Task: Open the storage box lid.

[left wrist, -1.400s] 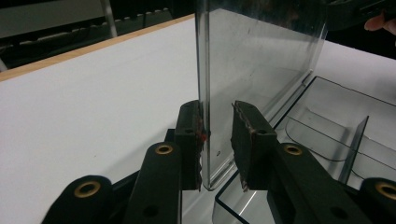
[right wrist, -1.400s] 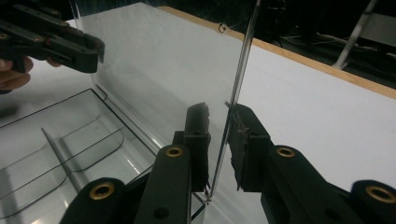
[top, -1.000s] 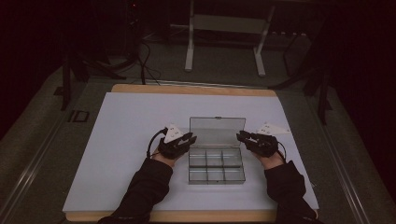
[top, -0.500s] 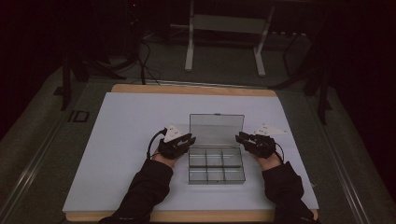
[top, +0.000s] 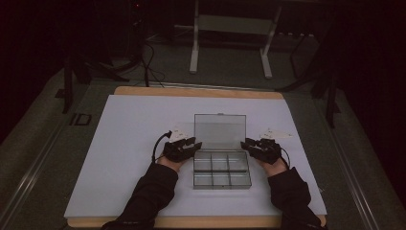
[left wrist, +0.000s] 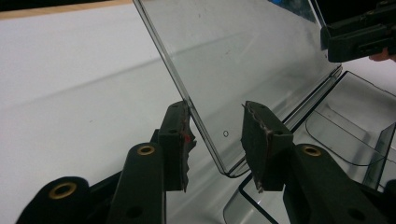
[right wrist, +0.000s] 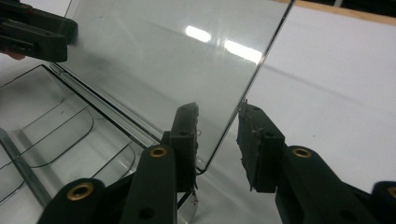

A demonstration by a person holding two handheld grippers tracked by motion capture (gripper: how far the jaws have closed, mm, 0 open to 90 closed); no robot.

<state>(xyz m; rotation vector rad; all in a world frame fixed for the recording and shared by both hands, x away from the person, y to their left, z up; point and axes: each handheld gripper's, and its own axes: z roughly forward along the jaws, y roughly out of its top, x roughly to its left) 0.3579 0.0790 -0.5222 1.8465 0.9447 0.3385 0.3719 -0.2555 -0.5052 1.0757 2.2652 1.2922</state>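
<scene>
Box (top: pixel 221 170) of clear plastic sits near the table's (top: pixel 119 143) near edge, lid (top: pixel 219 130) raised. Left gripper (left wrist: pixel 215 135) and right gripper (right wrist: pixel 217 133), jaws spread, straddle the lid's left and right edges.

The desk (top: pixel 143 120) carries a white sheet that covers nearly all of its top, leaving a strip of pale wood bare along the far and near edges. Around it lies grey-green floor (top: pixel 230 72), dim and shadowed. Beyond the far edge stands a pale metal frame (top: pixel 230 43) on two legs with splayed feet. Black cables (top: pixel 143 57) trail across the floor past the far left corner. The room behind is dark.
</scene>
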